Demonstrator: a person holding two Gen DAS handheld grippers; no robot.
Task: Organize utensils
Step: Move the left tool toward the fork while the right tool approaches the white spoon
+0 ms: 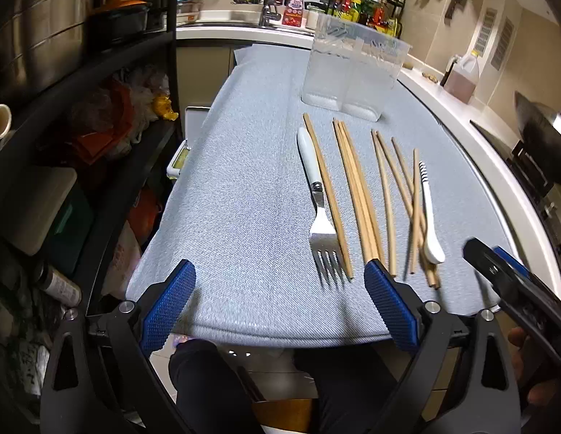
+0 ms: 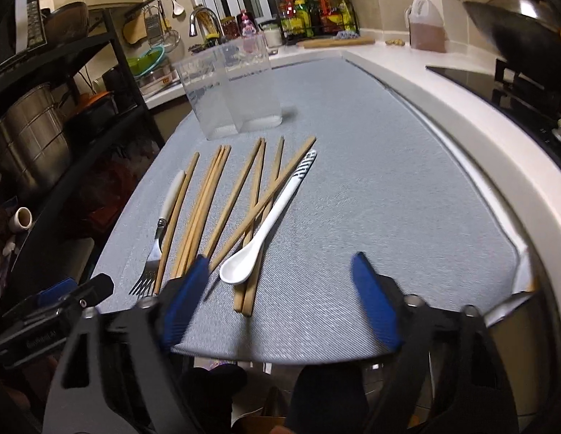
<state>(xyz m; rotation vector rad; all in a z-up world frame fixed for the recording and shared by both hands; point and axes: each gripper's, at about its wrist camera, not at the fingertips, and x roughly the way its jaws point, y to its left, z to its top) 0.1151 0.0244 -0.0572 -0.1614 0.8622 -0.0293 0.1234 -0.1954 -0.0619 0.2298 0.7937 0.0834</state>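
On the far left stood a dark shelf rack [image 1: 99,83] packed with big metal pots [image 2: 30,133] and bags. Next to it lay a grey-blue cloth [image 1: 244,181] spread over the table. The left gripper [image 1: 280,289] hung over the near edge of the cloth, its two blue fingers [image 1: 168,311] wide apart with nothing between them. Just past it lay the fork [image 1: 322,224], with a white handle and its prongs pointing toward the near edge. One chopstick [image 1: 327,195] lay right beside the fork, touching its side. A little to the right was a tight bunch of chopsticks [image 1: 356,191], and then a looser pile of chopsticks [image 1: 399,195] that crossed over each other. The white spoon [image 2: 269,224] rested on top of that pile, with its bowl toward the near edge. Behind all the utensils, at the far end of the cloth, stood a clear plastic box [image 1: 352,72], upright, with two parts side by side. The right gripper [image 2: 280,289] hung over the near edge of the cloth too, close to the spoon's bowl. Its fingers [image 2: 374,300] were apart and held nothing. Farther right ran the white counter [image 2: 443,101], with a black stove [image 2: 497,83] and a dark wok [image 2: 526,25] on it
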